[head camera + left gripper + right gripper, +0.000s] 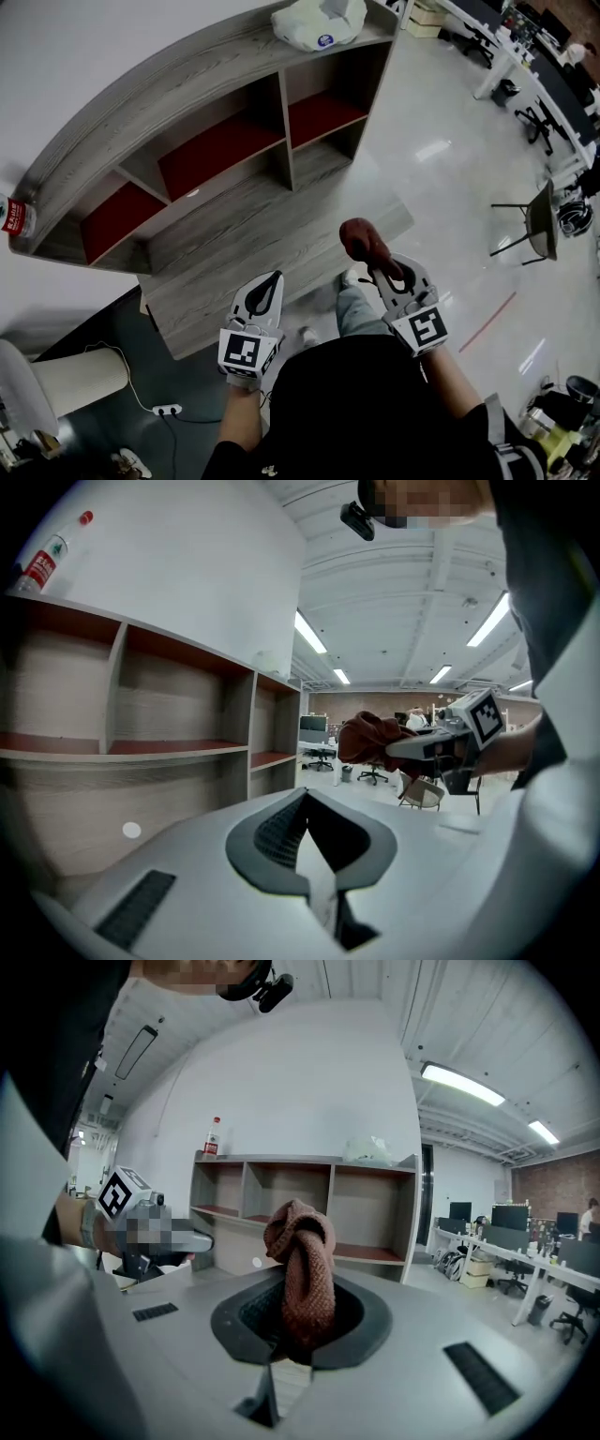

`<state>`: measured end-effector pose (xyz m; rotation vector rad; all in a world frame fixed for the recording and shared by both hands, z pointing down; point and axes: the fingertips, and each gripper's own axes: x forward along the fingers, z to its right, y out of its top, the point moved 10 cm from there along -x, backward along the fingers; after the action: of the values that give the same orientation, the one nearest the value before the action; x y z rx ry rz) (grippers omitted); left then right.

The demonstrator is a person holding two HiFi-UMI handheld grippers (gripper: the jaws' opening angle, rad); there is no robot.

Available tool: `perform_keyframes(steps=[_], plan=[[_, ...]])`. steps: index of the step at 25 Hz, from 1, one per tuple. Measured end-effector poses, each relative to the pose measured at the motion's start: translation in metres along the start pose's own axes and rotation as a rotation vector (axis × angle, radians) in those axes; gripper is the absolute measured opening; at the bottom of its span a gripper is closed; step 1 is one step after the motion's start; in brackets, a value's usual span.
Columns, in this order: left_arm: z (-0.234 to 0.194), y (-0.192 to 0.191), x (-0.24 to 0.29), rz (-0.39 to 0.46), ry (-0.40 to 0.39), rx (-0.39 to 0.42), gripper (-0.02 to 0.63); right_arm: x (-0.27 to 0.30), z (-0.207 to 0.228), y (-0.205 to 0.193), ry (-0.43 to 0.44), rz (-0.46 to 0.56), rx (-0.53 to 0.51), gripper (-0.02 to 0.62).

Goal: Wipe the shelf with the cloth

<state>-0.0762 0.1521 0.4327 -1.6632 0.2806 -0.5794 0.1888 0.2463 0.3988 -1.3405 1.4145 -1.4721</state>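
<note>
The grey wooden shelf (pixel 234 220) with red-backed compartments stands ahead of me, with a low front ledge. A brown-red cloth (pixel 366 242) is bunched in my right gripper (pixel 382 270), which is shut on it just off the ledge's right front corner. In the right gripper view the cloth (pixel 302 1241) sticks up out of the gripper (pixel 302 1283), with the shelf (pixel 375 1255) beyond. My left gripper (pixel 269 292) hovers over the ledge's front edge, shut with nothing in it. The left gripper view shows the gripper (pixel 306 795) beside the shelf (pixel 169 752), and the cloth (pixel 370 738) to its right.
A white bag (pixel 319 23) lies on the shelf top, and a bottle (pixel 14 217) stands at its left end. Office desks and chairs (pixel 534 220) fill the right side. A power strip (pixel 167 410) lies on the dark floor at lower left.
</note>
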Motion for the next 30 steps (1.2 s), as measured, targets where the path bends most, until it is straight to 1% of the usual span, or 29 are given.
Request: perform_keyframes(steps=[3, 8, 13, 16, 20, 23, 27, 30], plan=[[-0.009, 0.011, 0.029, 0.0, 0.062, -0.012, 0.006, 0.029, 0.035, 0.0, 0.058, -0.003, 0.004, 0.02], [-0.02, 0.031, 0.076, -0.003, 0.178, -0.031, 0.006, 0.083, 0.093, 0.006, 0.183, 0.012, 0.024, 0.02], [-0.027, 0.044, 0.109, -0.002, 0.314, -0.064, 0.006, 0.133, 0.134, 0.013, 0.324, 0.026, 0.002, 0.02], [-0.028, 0.05, 0.121, -0.004, 0.401, -0.077, 0.006, 0.157, 0.147, 0.018, 0.423, 0.038, -0.021, 0.02], [-0.024, 0.054, 0.124, -0.011, 0.506, -0.08, 0.006, 0.185, 0.15, 0.023, 0.543, 0.044, -0.043, 0.021], [-0.022, 0.054, 0.118, -0.026, 0.564, -0.085, 0.006, 0.203, 0.141, 0.028, 0.612, 0.041, -0.04, 0.021], [-0.025, 0.051, 0.098, -0.03, 0.636, -0.103, 0.006, 0.227, 0.117, 0.037, 0.676, 0.046, -0.053, 0.023], [-0.031, 0.045, 0.08, -0.027, 0.666, -0.121, 0.006, 0.245, 0.092, 0.047, 0.698, 0.038, -0.067, 0.023]])
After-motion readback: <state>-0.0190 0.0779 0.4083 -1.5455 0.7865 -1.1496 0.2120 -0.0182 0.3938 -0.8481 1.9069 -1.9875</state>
